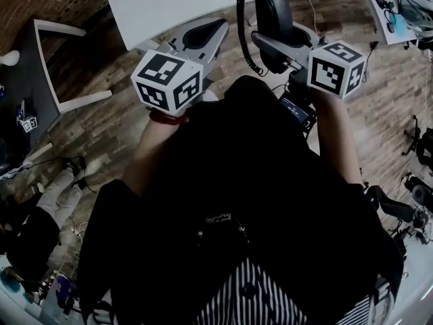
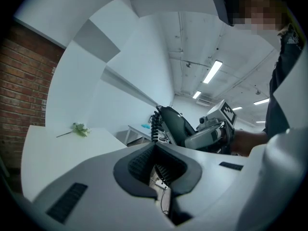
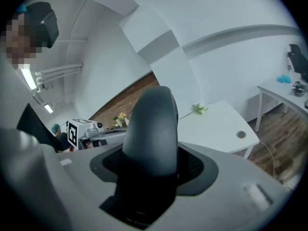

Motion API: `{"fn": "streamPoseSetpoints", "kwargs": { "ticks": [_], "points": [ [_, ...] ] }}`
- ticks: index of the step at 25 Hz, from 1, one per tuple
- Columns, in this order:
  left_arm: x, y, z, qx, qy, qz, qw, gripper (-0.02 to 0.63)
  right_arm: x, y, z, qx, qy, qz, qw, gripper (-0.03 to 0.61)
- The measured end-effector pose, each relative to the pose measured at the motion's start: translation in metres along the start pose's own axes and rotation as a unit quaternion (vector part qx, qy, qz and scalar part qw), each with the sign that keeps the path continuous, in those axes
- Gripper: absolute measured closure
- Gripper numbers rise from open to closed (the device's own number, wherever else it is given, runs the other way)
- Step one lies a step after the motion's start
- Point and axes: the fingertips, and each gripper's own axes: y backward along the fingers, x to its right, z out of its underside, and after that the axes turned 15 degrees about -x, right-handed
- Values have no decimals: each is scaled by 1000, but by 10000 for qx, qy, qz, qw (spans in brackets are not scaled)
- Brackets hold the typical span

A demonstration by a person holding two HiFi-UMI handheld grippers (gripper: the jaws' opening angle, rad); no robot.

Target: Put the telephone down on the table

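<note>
The telephone [image 3: 149, 129] looks smooth dark plastic, the table [image 3: 214, 126] matt white.

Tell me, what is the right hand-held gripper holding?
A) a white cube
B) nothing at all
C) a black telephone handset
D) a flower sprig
C: in the right gripper view, the right hand-held gripper has its jaws closed on the black telephone handset, and the coiled cord hangs from it in the head view.
</note>
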Motion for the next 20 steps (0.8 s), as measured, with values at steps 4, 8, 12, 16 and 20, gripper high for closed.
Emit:
{"fn": "streamPoseSetpoints", "kwargs": {
  "ticks": [4,8,12,16,20],
  "points": [
    [-11,7,4,62,134,-196,9997,607,3,-6,-7,-61,50,-140,9999,298],
    [-48,15,0,129,321,-414,9985,607,9,-35,-28,-245,109,-302,9992,298],
    [-56,20,-2,236,419,-600,9970,607,9,-44,-38,-353,269,-440,9980,298],
    [-57,16,-5,259,499,-706,9959,607,11,-48,-46,-450,386,-579,9966,298],
    [-84,-4,-21,253,608,-767,9949,607,37,-64,-72,-540,410,-696,9953,298]
  ]
}}
